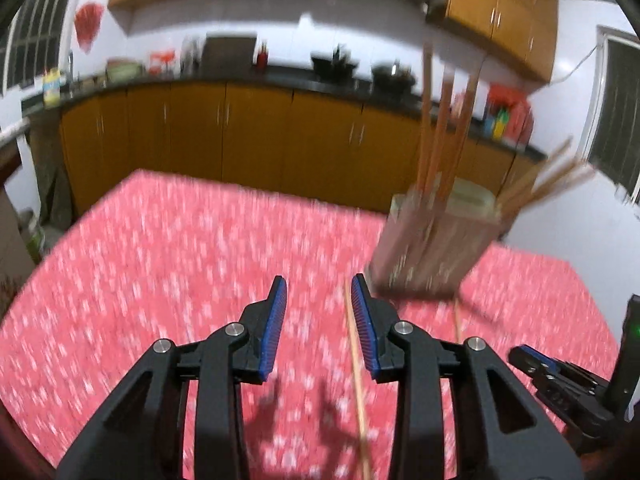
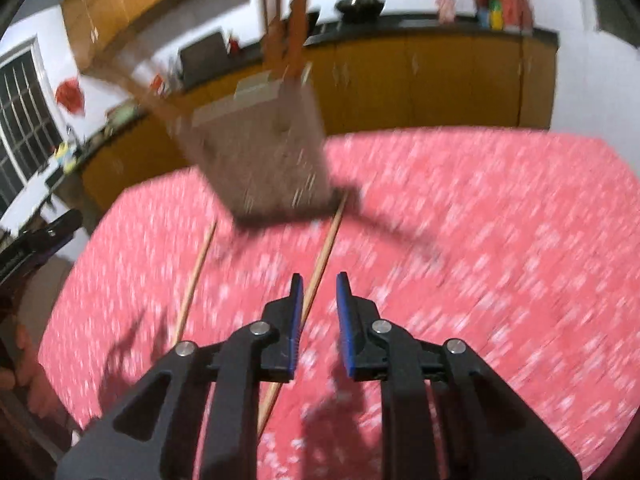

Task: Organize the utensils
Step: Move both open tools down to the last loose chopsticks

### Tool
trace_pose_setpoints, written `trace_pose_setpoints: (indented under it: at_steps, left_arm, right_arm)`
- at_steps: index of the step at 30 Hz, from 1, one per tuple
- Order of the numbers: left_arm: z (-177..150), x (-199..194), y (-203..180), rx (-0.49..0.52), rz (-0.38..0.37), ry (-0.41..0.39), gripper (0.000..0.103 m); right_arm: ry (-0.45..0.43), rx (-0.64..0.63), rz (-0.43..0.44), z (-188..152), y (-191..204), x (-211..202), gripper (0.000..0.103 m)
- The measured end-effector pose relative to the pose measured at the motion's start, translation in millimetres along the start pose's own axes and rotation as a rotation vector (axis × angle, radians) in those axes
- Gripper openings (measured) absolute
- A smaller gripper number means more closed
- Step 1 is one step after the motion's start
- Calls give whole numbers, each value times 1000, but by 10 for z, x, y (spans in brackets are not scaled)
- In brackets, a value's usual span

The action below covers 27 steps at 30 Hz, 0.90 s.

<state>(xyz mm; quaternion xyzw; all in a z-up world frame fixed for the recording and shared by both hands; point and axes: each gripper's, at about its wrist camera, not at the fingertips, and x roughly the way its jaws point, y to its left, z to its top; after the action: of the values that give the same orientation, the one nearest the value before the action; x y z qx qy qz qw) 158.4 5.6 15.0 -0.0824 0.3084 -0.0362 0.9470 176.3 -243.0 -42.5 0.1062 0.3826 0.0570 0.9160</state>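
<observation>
A brown utensil holder (image 1: 432, 240) stands on the red patterned tablecloth (image 1: 160, 264) with several wooden chopsticks (image 1: 444, 120) upright in it. Two loose chopsticks lie on the cloth: one (image 1: 358, 376) just inside my left gripper's right finger, another (image 1: 457, 320) further right. My left gripper (image 1: 319, 294) is open and empty above the cloth. In the right wrist view the holder (image 2: 264, 156) is ahead, one loose chopstick (image 2: 320, 264) runs under my open, empty right gripper (image 2: 319, 292), the other (image 2: 196, 276) lies to its left. Both views are motion-blurred.
The table's far edge (image 1: 256, 184) faces orange kitchen cabinets (image 1: 224, 136) under a dark counter with pots and bottles. The right gripper's body (image 1: 560, 380) shows at the lower right of the left wrist view. The left gripper (image 2: 36, 244) shows at the right wrist view's left edge.
</observation>
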Motion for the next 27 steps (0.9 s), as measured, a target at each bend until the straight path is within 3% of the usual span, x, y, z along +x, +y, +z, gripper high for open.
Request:
trace_pose_setpoints:
  at_steps: [2,8,9,11,23,25,27]
  left_arm:
    - [-151,91,10,4,-7,52,36]
    - [-457,149,-111,54,-39,119,42]
    - [-480,154,-137,60,-45,127,42]
    - [-545,186,-186,73,-59,149,42]
    - [-883,356,-366,147,-51,255,42]
    - [-927,396,-396,167,-37,273,39]
    - [-962,434,-420,186,-16,282,26]
  right_arm:
    - [40,-24,4,-123,106,112,26]
    - [104,-82,-36,-356,277,311,27]
    - [101,-87,-43,-382,278,319,25]
    - [86,-107,-79,-411,270,296,12]
    - [65,0,-178,-272,-239,232,8]
    - [63,13,-184,-261,-313,239,8]
    - [62,13,-183,-265,-344,236,8]
